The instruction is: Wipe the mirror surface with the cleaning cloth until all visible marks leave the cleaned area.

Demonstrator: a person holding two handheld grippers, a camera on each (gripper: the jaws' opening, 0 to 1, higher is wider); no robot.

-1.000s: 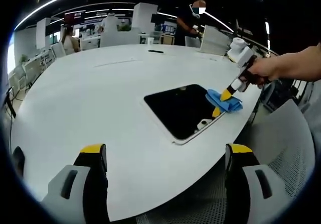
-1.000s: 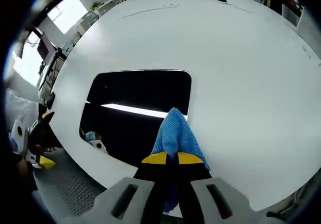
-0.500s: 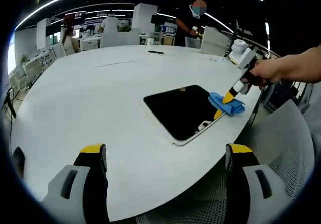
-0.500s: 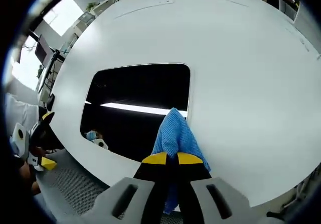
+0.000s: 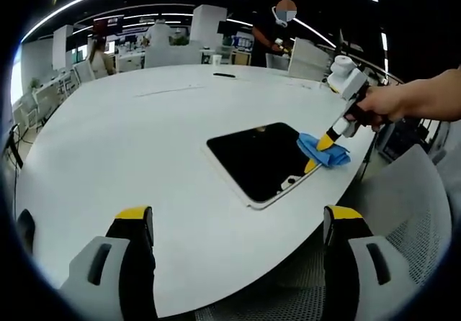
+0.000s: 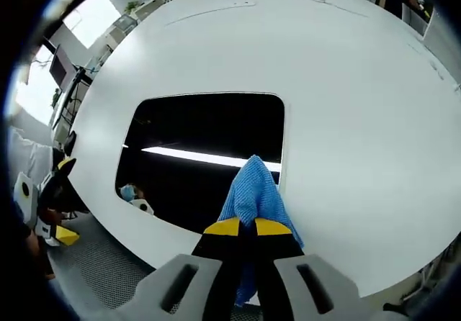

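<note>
1. the right gripper (image 6: 240,227) has its fingers clamped on the blue cleaning cloth (image 6: 252,191), at lower centre of the right gripper view.
2. the mirror (image 5: 261,157) lies flat near the bench (image 5: 130,141) edge, centre-right of the left gripper view.
3. the left gripper (image 5: 238,224) fingers are wide apart, holding nothing.
4. risk: the unbraced mirror may slide off the bench edge.

mirror (image 6: 209,155): 1 | cloth (image 6: 252,195): 1 | table (image 6: 346,105): 1

Big white oval table (image 5: 130,134), w/ the dark mirror (image 5: 256,155) lying flat near its right edge, blue cloth (image 5: 323,150) on the mirror's far-right corner, and a small dark item (image 5: 223,74) way at the far side.
</note>
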